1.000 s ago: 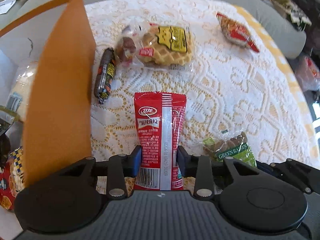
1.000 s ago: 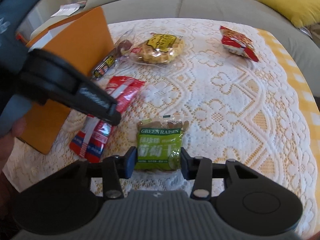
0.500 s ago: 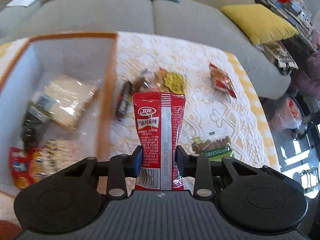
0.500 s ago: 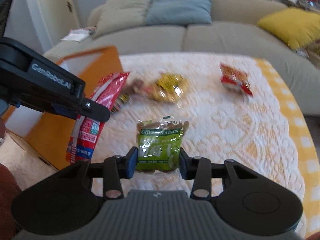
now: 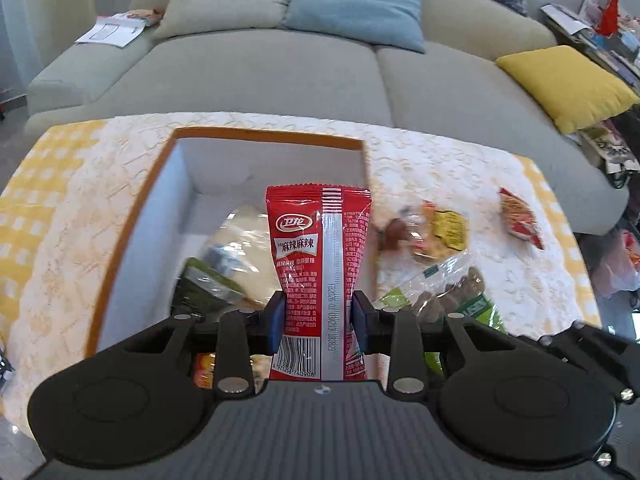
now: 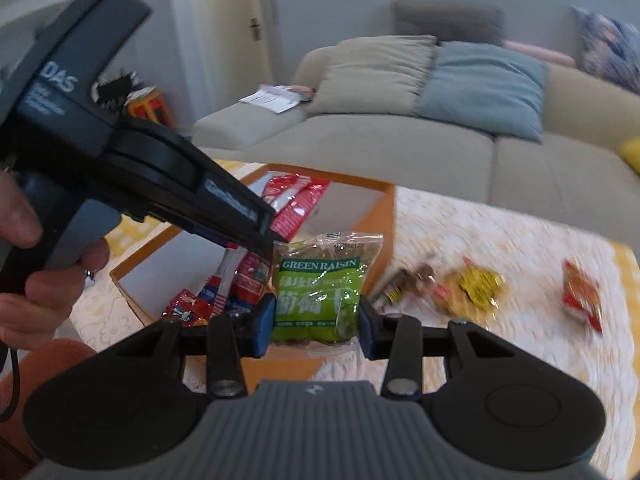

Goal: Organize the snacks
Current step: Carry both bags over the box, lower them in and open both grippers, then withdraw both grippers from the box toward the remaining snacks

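Observation:
My left gripper is shut on a red spicy snack packet and holds it upright above the open orange box. The box holds several snacks. My right gripper is shut on a green raisin bag, held in the air at the box's right wall. The red packet and the left gripper show over the box in the right wrist view. The raisin bag also shows in the left wrist view.
On the lace tablecloth to the right of the box lie a waffle pack, a dark sausage stick and a red chip bag. A grey sofa with cushions stands behind the table.
Both grippers rose from the tablecloth with their packets and moved left toward the box. The left one now hangs over the box opening.

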Demonstrator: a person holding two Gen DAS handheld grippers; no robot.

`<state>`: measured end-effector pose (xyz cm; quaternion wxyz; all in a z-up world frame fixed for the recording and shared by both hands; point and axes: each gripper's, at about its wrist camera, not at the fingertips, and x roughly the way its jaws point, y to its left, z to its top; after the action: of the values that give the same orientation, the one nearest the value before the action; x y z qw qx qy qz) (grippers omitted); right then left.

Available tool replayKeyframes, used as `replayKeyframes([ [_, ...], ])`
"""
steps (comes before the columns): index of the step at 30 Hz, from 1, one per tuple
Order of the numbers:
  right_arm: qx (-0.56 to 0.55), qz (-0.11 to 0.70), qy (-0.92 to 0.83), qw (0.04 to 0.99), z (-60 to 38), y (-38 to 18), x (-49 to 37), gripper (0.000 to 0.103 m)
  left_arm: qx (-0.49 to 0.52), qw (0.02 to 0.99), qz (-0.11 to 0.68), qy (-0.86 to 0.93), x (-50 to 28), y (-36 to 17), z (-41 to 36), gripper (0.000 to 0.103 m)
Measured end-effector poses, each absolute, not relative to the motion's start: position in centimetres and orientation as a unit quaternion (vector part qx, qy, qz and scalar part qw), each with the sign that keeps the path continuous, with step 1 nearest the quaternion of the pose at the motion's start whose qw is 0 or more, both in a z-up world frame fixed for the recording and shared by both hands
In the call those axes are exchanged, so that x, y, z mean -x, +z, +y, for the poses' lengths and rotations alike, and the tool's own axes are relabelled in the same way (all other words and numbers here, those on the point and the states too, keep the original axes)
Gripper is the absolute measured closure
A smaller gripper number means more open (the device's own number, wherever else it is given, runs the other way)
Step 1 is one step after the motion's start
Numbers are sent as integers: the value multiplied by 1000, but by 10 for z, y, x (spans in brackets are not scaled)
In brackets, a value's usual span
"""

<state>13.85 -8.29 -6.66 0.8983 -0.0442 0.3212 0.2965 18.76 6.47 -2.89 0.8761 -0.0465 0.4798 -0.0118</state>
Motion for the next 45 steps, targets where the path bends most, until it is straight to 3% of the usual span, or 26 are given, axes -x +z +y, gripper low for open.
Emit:
replayKeyframes([
  [19, 209, 340, 317, 860, 5, -97, -226, 63, -40, 853, 519, 25, -266, -82, 111, 65],
  [29, 207, 378, 315, 845, 18, -115, -262, 63, -48, 835, 547, 28, -283, -108, 115, 63],
  [40, 221, 380, 314, 842, 21, -114, -263, 62, -62, 828, 558, 21, -284, -112, 112, 49],
  [45, 227, 371, 308, 846, 24, -107, -260, 52, -65, 831, 551, 23, -281, -102, 109, 41],
])
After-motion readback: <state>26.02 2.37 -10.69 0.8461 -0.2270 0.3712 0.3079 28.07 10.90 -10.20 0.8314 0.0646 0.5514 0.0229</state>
